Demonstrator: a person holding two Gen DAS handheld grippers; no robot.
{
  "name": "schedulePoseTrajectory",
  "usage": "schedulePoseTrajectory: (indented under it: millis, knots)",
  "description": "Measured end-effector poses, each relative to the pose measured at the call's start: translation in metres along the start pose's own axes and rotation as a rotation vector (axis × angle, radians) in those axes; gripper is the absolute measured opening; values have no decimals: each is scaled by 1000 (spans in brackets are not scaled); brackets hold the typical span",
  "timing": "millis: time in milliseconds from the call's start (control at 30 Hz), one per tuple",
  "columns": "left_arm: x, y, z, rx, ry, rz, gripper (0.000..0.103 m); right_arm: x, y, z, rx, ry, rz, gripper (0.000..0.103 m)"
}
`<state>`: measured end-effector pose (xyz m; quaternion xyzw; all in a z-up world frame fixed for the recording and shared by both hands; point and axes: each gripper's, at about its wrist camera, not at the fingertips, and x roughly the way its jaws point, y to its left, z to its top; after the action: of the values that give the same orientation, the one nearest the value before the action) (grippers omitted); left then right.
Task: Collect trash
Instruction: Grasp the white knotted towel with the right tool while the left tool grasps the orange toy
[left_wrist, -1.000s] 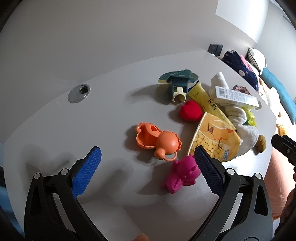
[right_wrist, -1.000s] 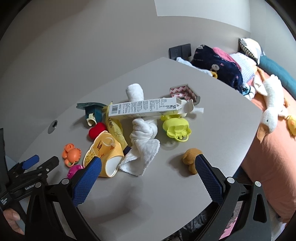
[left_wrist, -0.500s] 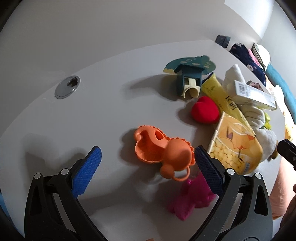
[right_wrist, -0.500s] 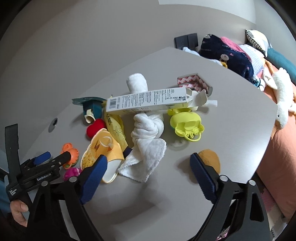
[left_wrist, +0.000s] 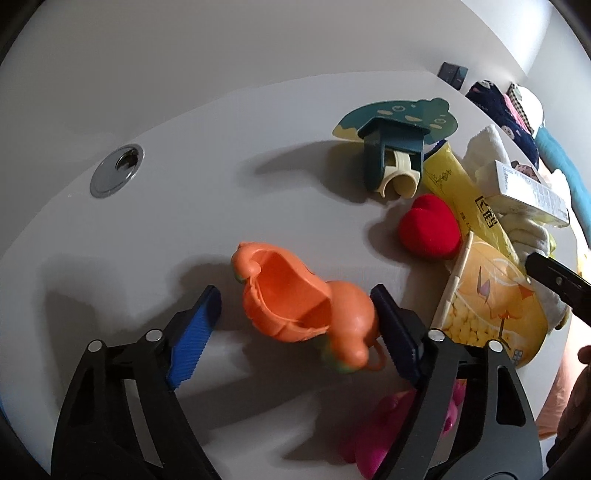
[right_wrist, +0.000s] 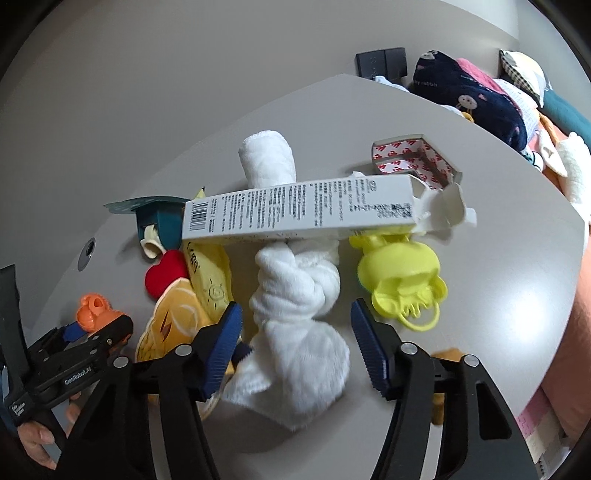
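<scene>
My left gripper (left_wrist: 293, 306) is open, its blue pads on either side of an orange toy (left_wrist: 306, 299) lying on the grey table (left_wrist: 184, 206). My right gripper (right_wrist: 295, 325) is open around a knotted white cloth (right_wrist: 295, 291). A long white carton (right_wrist: 299, 212) lies across the cloth. A yellow snack bag (left_wrist: 495, 306) and a yellow wrapper (left_wrist: 465, 192) lie right of the orange toy; they also show in the right wrist view (right_wrist: 173, 325). The left gripper body shows at the lower left of the right wrist view (right_wrist: 74, 365).
A red heart (left_wrist: 430, 225), a teal holder (left_wrist: 391, 151), a pink toy (left_wrist: 391, 432) and a yellow toy (right_wrist: 402, 280) lie on the table. A cable hole (left_wrist: 116, 171) is at the left. A corner guard (right_wrist: 413, 158) lies behind. Bedding (right_wrist: 480, 96) lies beyond the right edge.
Both grippers moved forward and down. The left now straddles the orange toy with narrower jaws; the right now straddles the white cloth with narrower jaws.
</scene>
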<state>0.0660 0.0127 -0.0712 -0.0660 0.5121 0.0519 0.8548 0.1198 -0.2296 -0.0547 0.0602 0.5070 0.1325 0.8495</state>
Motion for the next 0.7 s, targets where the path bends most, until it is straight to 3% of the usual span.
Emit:
schedulePoseTrajectory:
  millis: [100,300,400,567,700]
  knots:
    - [1,2,4,6,-15,4,67,8,-2,5,5,11,3,53]
    - [1,3,8,11,-21,-5,66,16,-3,10,21,27,53,40]
    - [-3,4,8,2,-29,-10,66,11,-8,13,57,19,97,39]
    - [-20,11,5,3,-62,-2,66,-7,-5,19,20,-41,70,39]
    - [-34,14,7,-5,-91,-10,66,-27,0,24,12,-81,96,39]
